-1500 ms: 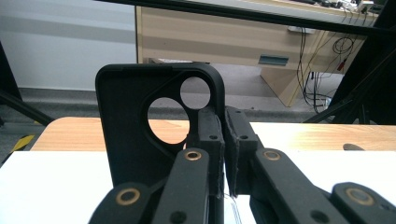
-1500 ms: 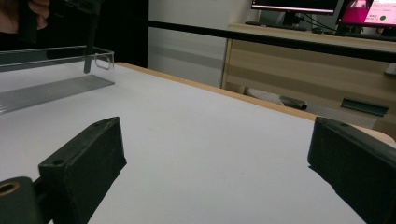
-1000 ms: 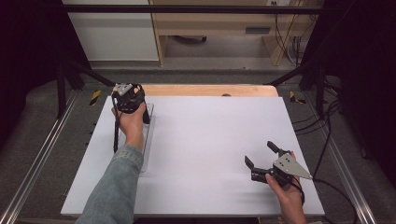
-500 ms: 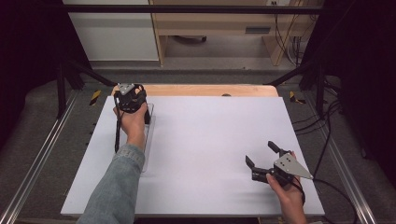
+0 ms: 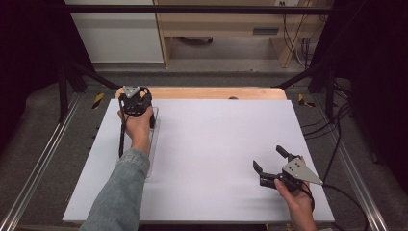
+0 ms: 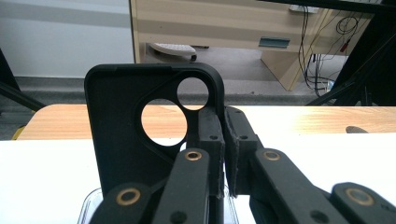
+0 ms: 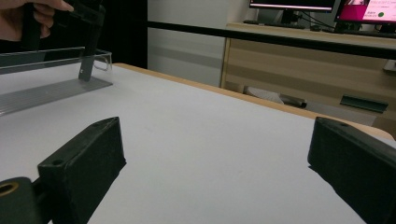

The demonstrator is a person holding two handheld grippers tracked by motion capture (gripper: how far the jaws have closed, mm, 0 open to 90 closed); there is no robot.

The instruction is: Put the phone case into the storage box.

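A black phone case (image 6: 121,121) with round camera cut-outs stands upright, its right edge pinched between the pads of my left gripper (image 6: 223,135), which is shut on it. In the high view the left gripper (image 5: 144,113) points down at the far left of the white board, over a clear plastic tray (image 5: 155,144). From the right gripper view the case (image 7: 88,46) hangs with its lower end in that tray (image 7: 46,93). My right gripper (image 5: 269,159) rests near the board's front right, jaws wide open with nothing between them (image 7: 215,163).
A white board (image 5: 211,144) covers the wooden table (image 5: 207,93). Metal frame rails (image 5: 43,163) run along both sides, and cables (image 5: 337,144) trail on the right. Wooden furniture (image 5: 226,29) stands behind the table.
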